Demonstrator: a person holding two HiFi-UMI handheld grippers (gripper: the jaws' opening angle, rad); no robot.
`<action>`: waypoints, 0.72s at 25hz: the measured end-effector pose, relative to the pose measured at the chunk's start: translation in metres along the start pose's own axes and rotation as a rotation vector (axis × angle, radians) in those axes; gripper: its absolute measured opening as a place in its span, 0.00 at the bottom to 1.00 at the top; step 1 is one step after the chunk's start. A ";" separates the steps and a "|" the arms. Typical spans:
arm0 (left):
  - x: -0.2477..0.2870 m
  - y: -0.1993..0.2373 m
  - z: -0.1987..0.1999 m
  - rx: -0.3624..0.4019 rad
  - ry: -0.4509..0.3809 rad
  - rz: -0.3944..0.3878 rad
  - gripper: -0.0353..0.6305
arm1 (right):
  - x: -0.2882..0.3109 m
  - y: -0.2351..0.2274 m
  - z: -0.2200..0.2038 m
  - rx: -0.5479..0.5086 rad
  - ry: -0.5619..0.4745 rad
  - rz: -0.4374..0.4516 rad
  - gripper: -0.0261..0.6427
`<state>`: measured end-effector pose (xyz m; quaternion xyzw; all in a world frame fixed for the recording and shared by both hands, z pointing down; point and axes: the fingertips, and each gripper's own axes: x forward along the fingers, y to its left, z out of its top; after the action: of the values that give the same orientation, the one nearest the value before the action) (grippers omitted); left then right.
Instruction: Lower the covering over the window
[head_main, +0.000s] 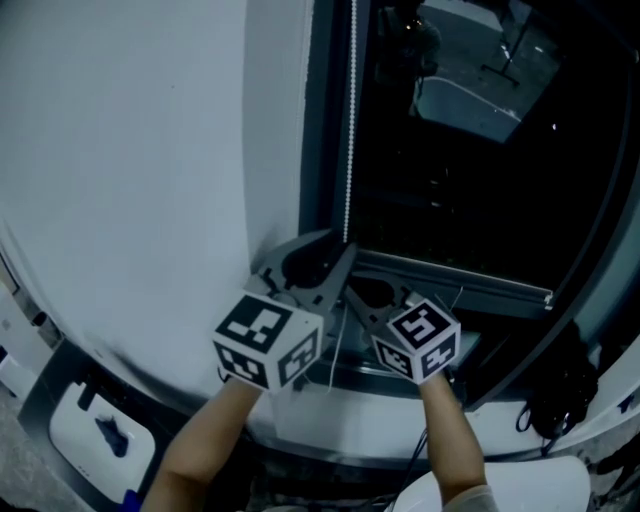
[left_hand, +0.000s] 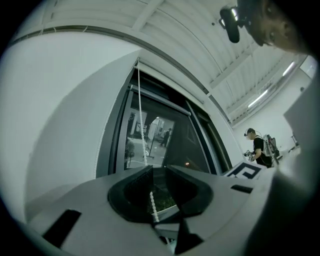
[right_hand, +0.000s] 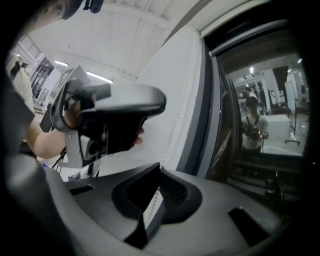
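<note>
A white bead chain (head_main: 350, 120) hangs down the left side of the dark window (head_main: 480, 150). My left gripper (head_main: 335, 250) points up at the chain beside the window frame (head_main: 322, 120). In the left gripper view the chain (left_hand: 152, 202) runs between the jaws of the left gripper (left_hand: 159, 171), which stand apart without pressing on it. My right gripper (head_main: 352, 297) sits lower, just to the right, near the sill. In the right gripper view the right gripper (right_hand: 159, 169) is shut on the chain (right_hand: 151, 204), and the left gripper (right_hand: 117, 112) hangs above it.
A white wall (head_main: 130, 150) fills the left. The sill (head_main: 470, 285) runs below the glass, with dark cables (head_main: 560, 395) at the lower right. A person (left_hand: 258, 147) stands far off in the room. A person's reflection (right_hand: 252, 127) shows in the glass.
</note>
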<state>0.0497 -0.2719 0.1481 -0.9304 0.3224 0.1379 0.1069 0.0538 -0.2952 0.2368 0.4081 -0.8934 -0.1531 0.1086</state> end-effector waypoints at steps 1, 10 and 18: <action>0.004 0.001 0.002 0.004 0.002 0.001 0.15 | -0.001 0.002 -0.008 0.010 0.009 0.002 0.05; 0.021 0.014 0.015 0.017 -0.001 0.031 0.15 | -0.010 0.015 -0.047 0.065 0.037 0.017 0.05; 0.039 0.019 0.026 0.026 0.020 0.033 0.15 | -0.006 0.033 -0.066 0.028 0.091 0.041 0.05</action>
<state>0.0621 -0.3016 0.1083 -0.9248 0.3404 0.1264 0.1133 0.0555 -0.2826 0.3094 0.3980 -0.8977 -0.1196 0.1462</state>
